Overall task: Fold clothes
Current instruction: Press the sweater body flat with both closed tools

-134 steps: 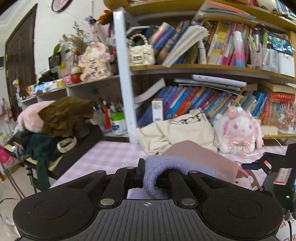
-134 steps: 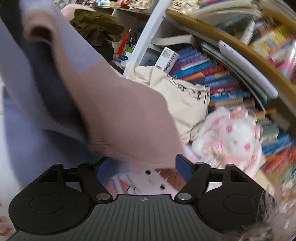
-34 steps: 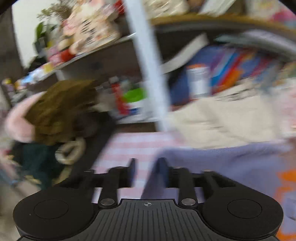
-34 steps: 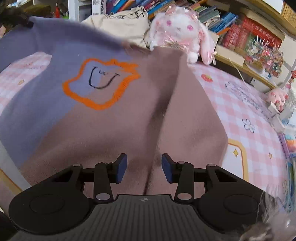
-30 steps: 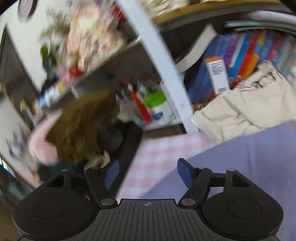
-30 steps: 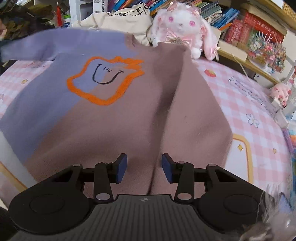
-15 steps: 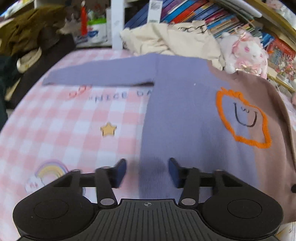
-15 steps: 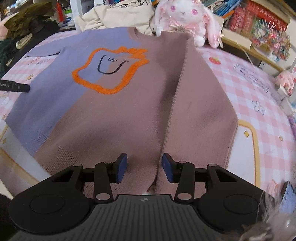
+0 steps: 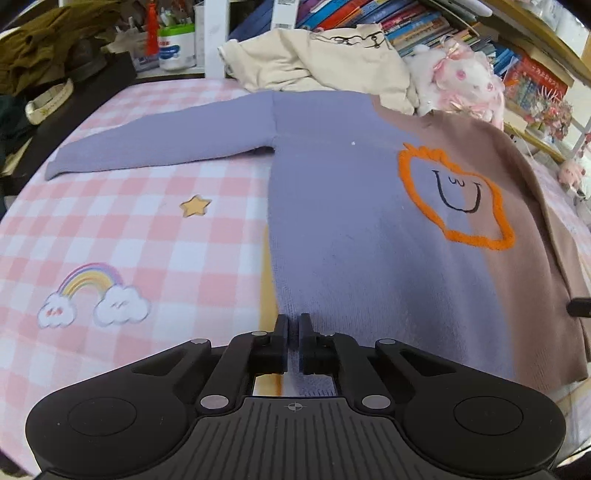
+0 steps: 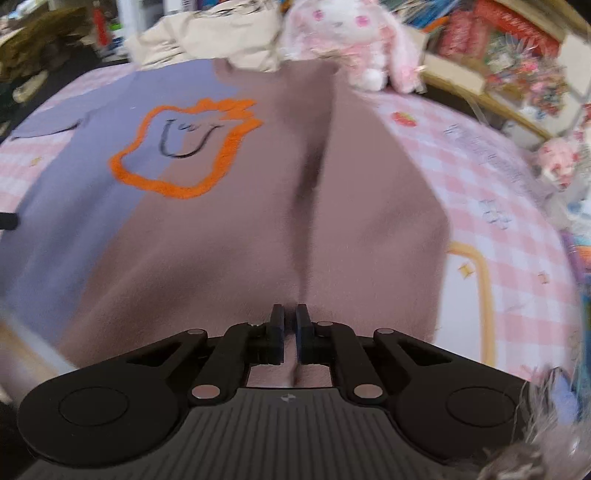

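Nearest, your left gripper (image 9: 292,343) and right gripper (image 10: 290,334): both pinched shut on the sweater's (image 9: 369,229) hem. Sweater: flat on the checked cloth (image 9: 147,240), one sleeve (image 9: 166,144) outstretched. Beyond: plush rabbit (image 10: 354,33). Next, likely lift the hem evenly and fold it towards the collar.

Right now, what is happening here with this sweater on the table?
A person is folding a lilac-and-brown sweater that lies spread flat on the pink checked tablecloth. The left gripper is shut on its lilac hem corner, and the right gripper is shut on its brown hem. No fold is made yet.
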